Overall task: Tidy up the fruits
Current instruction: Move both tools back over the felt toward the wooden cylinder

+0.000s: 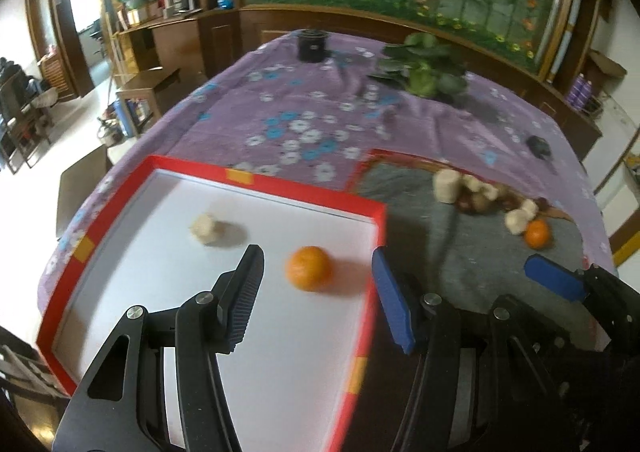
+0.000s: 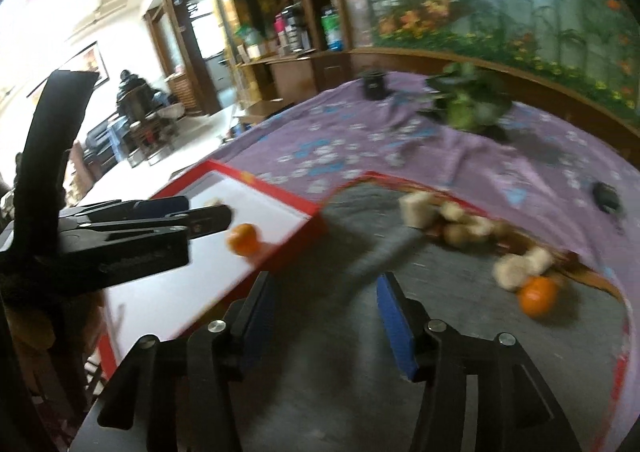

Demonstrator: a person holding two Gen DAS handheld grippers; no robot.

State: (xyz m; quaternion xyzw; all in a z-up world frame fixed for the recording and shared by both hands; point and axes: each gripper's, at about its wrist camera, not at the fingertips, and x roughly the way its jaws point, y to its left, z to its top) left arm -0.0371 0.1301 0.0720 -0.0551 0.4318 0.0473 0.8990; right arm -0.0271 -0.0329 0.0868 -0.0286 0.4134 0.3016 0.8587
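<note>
Purple flowered cloth (image 1: 280, 111) covers the table, with a planted tank wall behind it. On the cloth I have a red box (image 1: 256, 181) with a white floor, and beside it a grey mat (image 2: 340, 332) with a red rim.

My left gripper (image 1: 316, 292) hangs over the box with its jaws wide and nothing between them. One orange (image 1: 309, 267) lies on the white floor just ahead of it, a pale fruit (image 1: 205, 228) further in. My right gripper (image 2: 326, 316) is over the mat, jaws parted and empty.

What is left to sort sits on the far side of the mat: a heap (image 2: 452, 221) of pale and brown fruit, and a second orange (image 2: 538, 295) at its near edge, touching a pale piece.

I judge the orange light, firm and round, so it may roll; I would take it across its middle with gentle pressure. That orange is freest from my side; the heap crowds it from behind. The mat in front of my right gripper is bare, so the approach is clear. The box wall stands between mat and box floor, so any carry must lift over it.
</note>
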